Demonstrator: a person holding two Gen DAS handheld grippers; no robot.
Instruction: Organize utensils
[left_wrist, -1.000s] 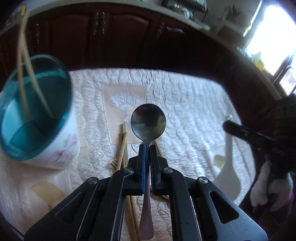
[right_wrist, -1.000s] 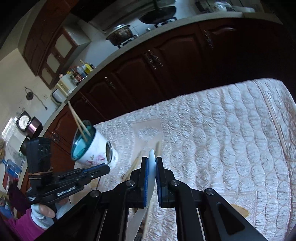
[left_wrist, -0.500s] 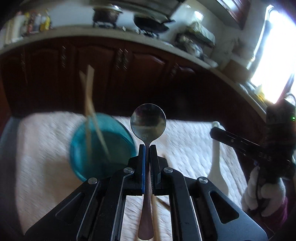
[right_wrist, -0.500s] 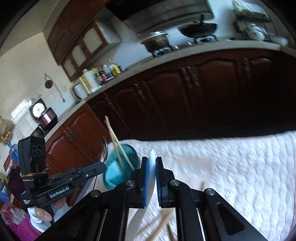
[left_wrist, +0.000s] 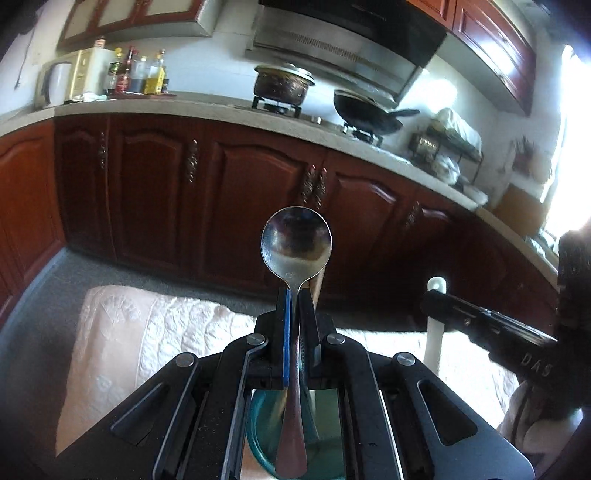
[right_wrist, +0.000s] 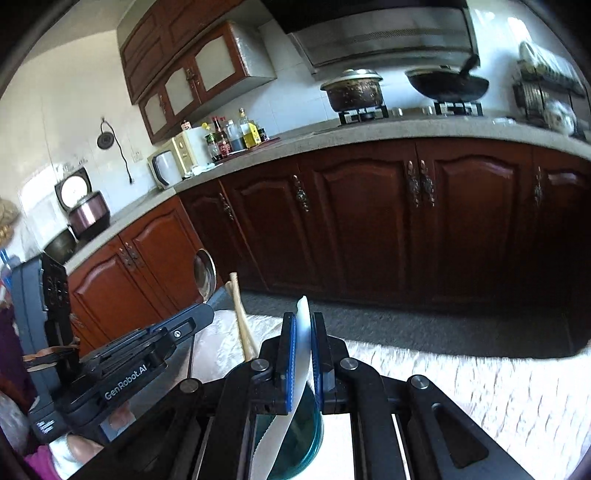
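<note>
While both grippers were raised above the quilted cloth (left_wrist: 155, 332), each was clenched on a utensil. The left gripper (left_wrist: 293, 306) had its jaws pressed together on the neck of a metal spoon (left_wrist: 295, 243), whose bowl stood upright just past the fingertips and whose handle ran back down between the jaws. Directly beneath that handle, seen through the gap in the gripper's frame, sat the teal-rimmed cup (left_wrist: 262, 435), so the spoon hung over the cup's mouth. In the right wrist view the same spoon's bowl (right_wrist: 205, 273) rose at the left, beside the left gripper's dark body.

The right gripper (right_wrist: 303, 332) was likewise closed tight, its blue pads squeezing a white plastic spoon (right_wrist: 301, 354) held edge-on; the white blade poked up above the fingertips and its wider part dropped below the jaws, over the cup (right_wrist: 306, 435), whose teal edge showed just under the pads. From the left wrist view, the white spoon's handle end (left_wrist: 436, 288) stood upright to the right of the cup, gripped by the right gripper's black body (left_wrist: 480, 325).

A pair of wooden chopsticks (right_wrist: 240, 317) leaned up from the cup, just left of the right gripper's fingers; their lower ends were hidden behind the gripper frame. The cup rested on the quilted cloth, with the dark wooden cabinets (right_wrist: 369, 221) well beyond it. A gloved hand (left_wrist: 535, 424) held the right gripper at the frame's lower right edge.
</note>
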